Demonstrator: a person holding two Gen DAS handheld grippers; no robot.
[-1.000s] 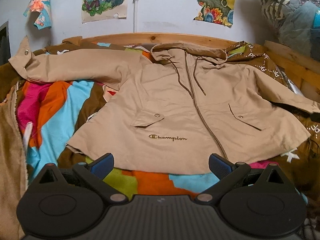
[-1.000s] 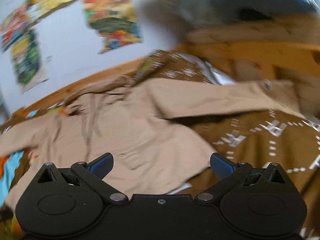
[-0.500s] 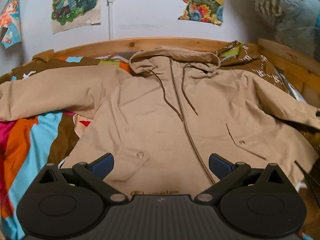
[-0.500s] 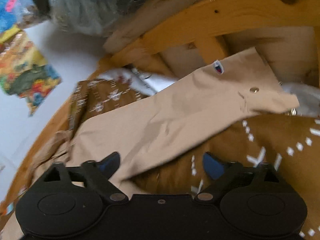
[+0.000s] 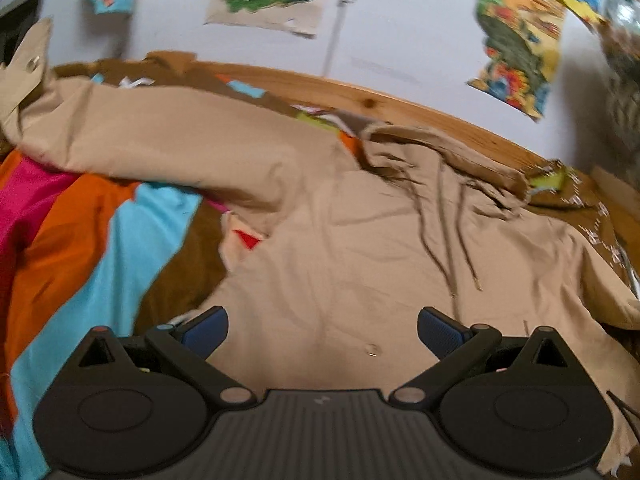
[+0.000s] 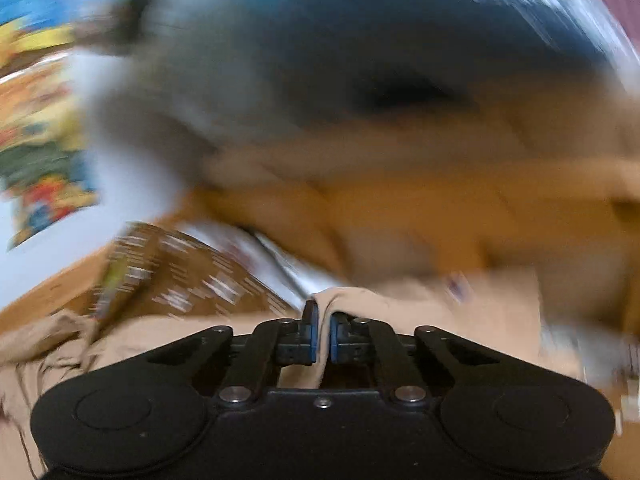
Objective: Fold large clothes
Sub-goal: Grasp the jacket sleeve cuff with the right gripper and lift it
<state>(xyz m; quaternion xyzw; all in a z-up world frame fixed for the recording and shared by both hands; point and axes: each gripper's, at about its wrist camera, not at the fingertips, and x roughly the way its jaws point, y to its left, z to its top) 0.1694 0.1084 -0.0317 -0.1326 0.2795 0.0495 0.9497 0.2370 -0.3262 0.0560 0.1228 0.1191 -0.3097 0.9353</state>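
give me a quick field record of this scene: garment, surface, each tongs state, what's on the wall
garment: tan hooded zip jacket, spread front up, sleeve out to the left
surface: bed with a multicolour blanket and wooden bed frame
left tongs: open, over the jacket's lower front, holding nothing
right tongs: shut on a fold of tan jacket fabric; view heavily motion-blurred
wall: cartoon posters above the frame
fold progress: none visible on the body yet
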